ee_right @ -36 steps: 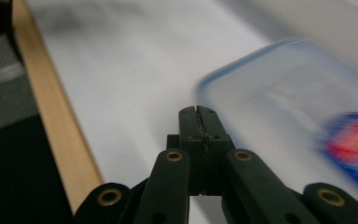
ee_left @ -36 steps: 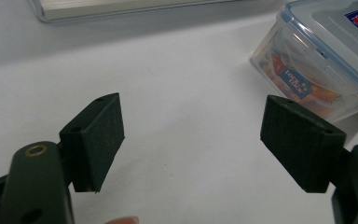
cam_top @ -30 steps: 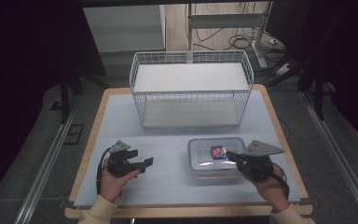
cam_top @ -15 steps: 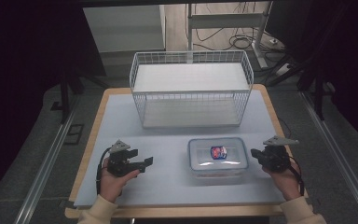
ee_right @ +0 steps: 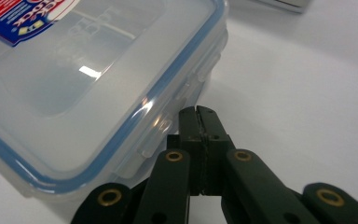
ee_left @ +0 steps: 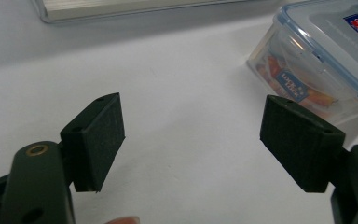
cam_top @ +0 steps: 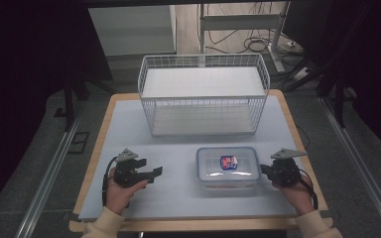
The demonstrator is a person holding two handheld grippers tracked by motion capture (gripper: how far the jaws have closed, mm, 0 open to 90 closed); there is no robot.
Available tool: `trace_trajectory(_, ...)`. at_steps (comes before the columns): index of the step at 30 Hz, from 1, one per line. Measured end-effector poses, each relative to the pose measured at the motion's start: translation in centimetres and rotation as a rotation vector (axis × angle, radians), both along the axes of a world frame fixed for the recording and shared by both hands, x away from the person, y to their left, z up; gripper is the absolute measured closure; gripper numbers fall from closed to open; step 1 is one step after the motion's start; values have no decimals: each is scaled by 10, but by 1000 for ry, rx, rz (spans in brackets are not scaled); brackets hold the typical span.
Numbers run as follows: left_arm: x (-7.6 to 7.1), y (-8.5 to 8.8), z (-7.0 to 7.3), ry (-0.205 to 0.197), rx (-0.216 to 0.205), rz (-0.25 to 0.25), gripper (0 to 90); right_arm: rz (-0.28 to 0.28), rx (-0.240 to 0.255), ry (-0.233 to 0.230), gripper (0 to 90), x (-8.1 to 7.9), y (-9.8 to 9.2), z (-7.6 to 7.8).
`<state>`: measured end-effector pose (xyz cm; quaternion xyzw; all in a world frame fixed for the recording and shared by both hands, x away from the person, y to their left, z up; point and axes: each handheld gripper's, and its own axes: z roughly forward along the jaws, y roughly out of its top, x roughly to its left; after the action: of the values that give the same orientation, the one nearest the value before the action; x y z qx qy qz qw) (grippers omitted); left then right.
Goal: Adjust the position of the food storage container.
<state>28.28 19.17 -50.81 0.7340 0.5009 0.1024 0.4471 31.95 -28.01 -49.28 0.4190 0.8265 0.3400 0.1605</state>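
Resting on the pale tabletop point(cam_top: 178, 144) in front of the white wire basket point(cam_top: 203, 94), the clear blue-rimmed plastic box point(cam_top: 228, 167) lies between both grippers: the right gripper point(ee_right: 199, 112), jaws pressed together, nearly touches its side latch point(ee_right: 168, 126); the left gripper point(ee_left: 191, 140) gapes empty.

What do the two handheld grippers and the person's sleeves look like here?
Both the left gripper and right gripper are black, with ribbed rectangular pads, brass-coloured pivot pins, a grey three-cornered plate on top and a trailing black cable. Sleeves are cream.
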Motion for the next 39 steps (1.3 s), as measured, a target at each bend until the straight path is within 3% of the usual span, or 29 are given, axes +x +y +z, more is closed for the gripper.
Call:
trace_trajectory(11,2,4,-1,6,-2,9,218,70,6,-8,898,2,44,-4)
trace_trajectory(16,2,3,-2,9,1,14,218,94,11,-14,898,3,55,-5)
trace_trajectory(20,2,3,-2,7,5,13,217,106,42,-19,897,2,52,-4)
trace_trajectory(25,1,4,-2,5,1,16,217,69,72,-57,897,0,36,5)
trace_trajectory(32,2,4,-2,1,7,14,216,39,116,-45,897,-2,18,7)
trace_trajectory(39,0,4,1,-2,7,15,215,61,134,-42,861,-3,16,8)
